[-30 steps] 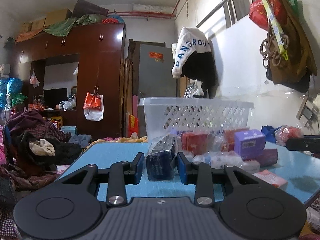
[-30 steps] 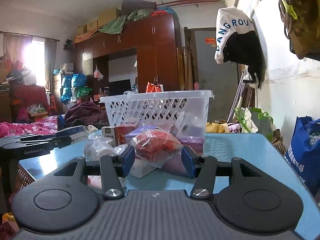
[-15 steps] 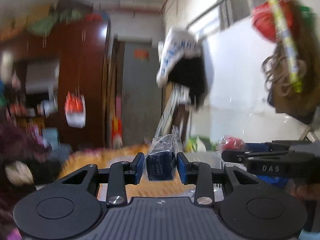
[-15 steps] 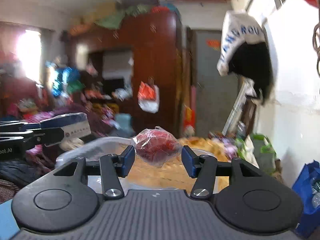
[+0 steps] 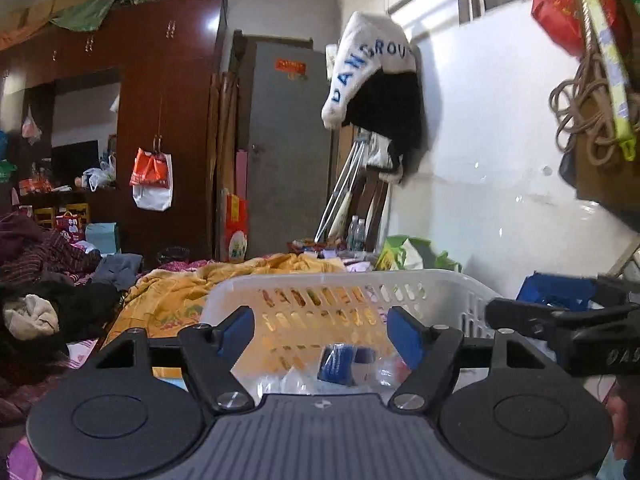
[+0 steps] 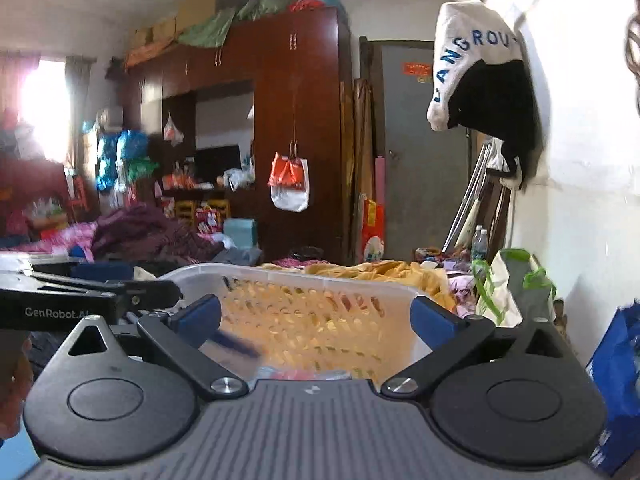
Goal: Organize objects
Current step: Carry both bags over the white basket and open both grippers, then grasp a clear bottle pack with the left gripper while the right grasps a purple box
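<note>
Both tools hang over the white basket (image 5: 352,280), the left tool (image 5: 320,330) and right tool (image 6: 316,318) with jaws opening, nothing between them. The blue wrapped packet (image 5: 336,364) lies inside: light, crinkly, slippery, best pinched across its box-like body

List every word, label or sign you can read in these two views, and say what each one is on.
"DANGROU", blue letters, end cut off: white garment hanging on the wall.
"GenRobot.AI": side of the left claw, seen in the right view.
"DAS", partly cut off: side of the right claw, seen in the left view.
Red sign on the grey door: too small to read.
Red bag, top right: print blurred.
</note>
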The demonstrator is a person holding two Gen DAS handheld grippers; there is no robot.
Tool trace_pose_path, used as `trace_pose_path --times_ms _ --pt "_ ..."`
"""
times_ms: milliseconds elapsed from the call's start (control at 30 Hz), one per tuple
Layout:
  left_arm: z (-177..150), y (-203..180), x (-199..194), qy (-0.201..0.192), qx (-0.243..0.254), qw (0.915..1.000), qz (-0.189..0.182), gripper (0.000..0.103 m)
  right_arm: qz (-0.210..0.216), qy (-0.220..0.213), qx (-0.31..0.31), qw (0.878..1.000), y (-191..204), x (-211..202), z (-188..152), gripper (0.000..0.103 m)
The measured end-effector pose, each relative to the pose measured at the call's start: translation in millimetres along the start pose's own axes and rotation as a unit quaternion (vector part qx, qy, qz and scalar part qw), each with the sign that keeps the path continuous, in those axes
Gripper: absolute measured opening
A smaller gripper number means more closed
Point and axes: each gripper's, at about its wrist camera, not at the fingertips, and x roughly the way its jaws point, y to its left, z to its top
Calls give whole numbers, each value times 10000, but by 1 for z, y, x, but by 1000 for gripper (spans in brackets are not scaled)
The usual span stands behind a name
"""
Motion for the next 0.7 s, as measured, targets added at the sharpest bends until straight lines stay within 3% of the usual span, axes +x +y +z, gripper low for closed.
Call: trace_pose_path --times_ms 133,300,433,567,700 --pt "-37 -2 -49 -172 13 9996 -202 79 -227 264 352 9988 -10 -35 -34 103" --pt "-95 -17 -102 -378 167 9989 -212 85 -152 110 406 9990 -7 -88 -90 103" --pt "-112 -29 -104 -114 291 9990 -325 88 205 62 443 9988 6 -107 -119 103" --pt "-124 -34 -99 42 415 9984 -392 88 40 -25 130 9999 18 -99 -113 103" --pt "-136 -38 -90 230 600 9977 -194 89 214 19 198 9996 15 -96 -113 103"
